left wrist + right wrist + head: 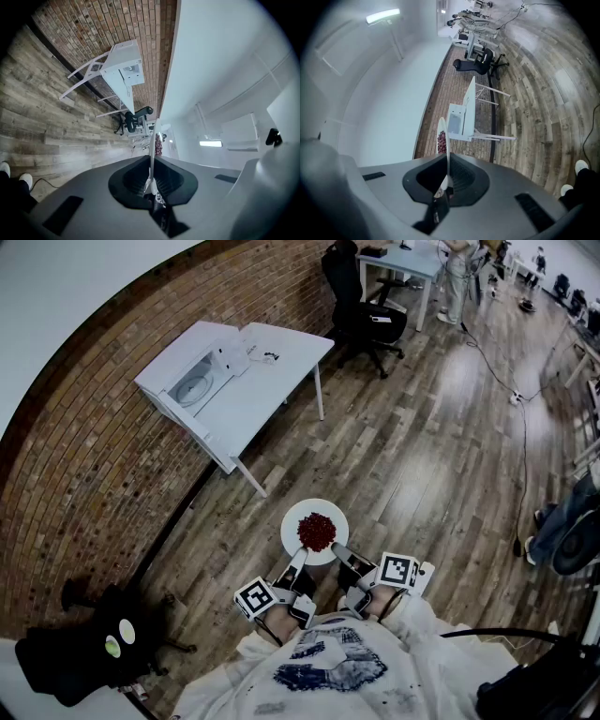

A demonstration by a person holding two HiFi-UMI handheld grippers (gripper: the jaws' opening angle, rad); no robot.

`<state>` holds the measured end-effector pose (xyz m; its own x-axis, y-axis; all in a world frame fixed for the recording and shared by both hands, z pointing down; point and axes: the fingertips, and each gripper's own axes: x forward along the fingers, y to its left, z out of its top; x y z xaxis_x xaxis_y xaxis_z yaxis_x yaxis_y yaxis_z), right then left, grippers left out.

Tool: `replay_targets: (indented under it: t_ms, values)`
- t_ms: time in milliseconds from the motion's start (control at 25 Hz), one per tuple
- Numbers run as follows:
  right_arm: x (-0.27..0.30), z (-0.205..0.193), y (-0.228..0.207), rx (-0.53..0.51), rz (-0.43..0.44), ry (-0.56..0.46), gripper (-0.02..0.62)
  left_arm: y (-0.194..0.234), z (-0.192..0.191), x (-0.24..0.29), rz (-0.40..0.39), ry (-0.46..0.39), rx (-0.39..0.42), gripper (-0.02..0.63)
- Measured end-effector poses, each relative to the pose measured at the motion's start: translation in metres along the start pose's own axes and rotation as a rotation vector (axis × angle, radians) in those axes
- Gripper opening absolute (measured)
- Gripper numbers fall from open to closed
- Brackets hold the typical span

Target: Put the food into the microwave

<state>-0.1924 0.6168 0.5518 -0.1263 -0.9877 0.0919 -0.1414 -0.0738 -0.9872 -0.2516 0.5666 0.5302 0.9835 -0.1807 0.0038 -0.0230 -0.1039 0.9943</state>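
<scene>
The red food (316, 532) lies heaped in the middle of a white plate (330, 510), which we hold between us above the wooden floor (422, 456). Our left gripper (298, 561) is clamped on the plate's near rim at the left, and our right gripper (339, 554) on the near rim at the right. In each gripper view the jaws pinch the thin rim edge-on. Well apart, ahead and to the left, the white microwave (202, 381) stands with its door open on a white table (262, 399) along the brick wall (103, 493). A black office chair (361, 315) sits beyond the table.
</scene>
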Motion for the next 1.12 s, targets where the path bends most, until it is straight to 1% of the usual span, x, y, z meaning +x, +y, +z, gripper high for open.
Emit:
replay_targets:
  t_ms: [80,120,240,280,480,560,600,720,800,1000,1120]
  values:
    - [-0.001,0.002,0.004,-0.042,0.021,0.007,0.020,0.001,-0.003,-0.001,0.005,-0.005,-0.008,0.028]
    - [-0.003,0.002,0.003,-0.047,0.021,0.009,0.020,0.002,-0.005,-0.001,0.008,-0.006,-0.011,0.028]
    - [-0.016,0.005,-0.011,-0.083,-0.060,0.014,0.020,0.003,-0.013,0.000,0.015,-0.002,-0.013,0.028]
    - [-0.019,0.005,-0.012,-0.086,-0.070,0.014,0.020,0.004,-0.015,0.000,0.016,-0.001,-0.011,0.028]
    - [-0.022,0.005,-0.009,-0.015,-0.017,0.001,0.020,0.008,-0.024,0.004,0.024,0.005,-0.015,0.028]
    - [-0.026,0.006,-0.010,0.008,-0.004,-0.002,0.020,0.013,-0.028,0.005,0.040,0.010,0.005,0.028]
    - [-0.029,0.008,-0.011,0.005,-0.001,-0.003,0.020,0.014,-0.030,0.006,0.044,0.011,0.012,0.028]
    - [-0.038,0.014,-0.017,0.002,-0.011,-0.004,0.020,0.007,-0.041,0.013,0.021,0.007,-0.009,0.028]
    - [-0.042,0.017,-0.020,-0.014,-0.019,-0.001,0.020,0.009,-0.044,0.015,0.024,0.009,-0.011,0.028]
    - [-0.043,0.024,-0.021,-0.040,-0.005,0.000,0.020,0.009,-0.047,0.019,0.033,0.017,-0.007,0.028]
    - [-0.042,0.026,-0.020,-0.004,-0.003,-0.010,0.020,0.009,-0.046,0.025,0.028,0.024,-0.007,0.028]
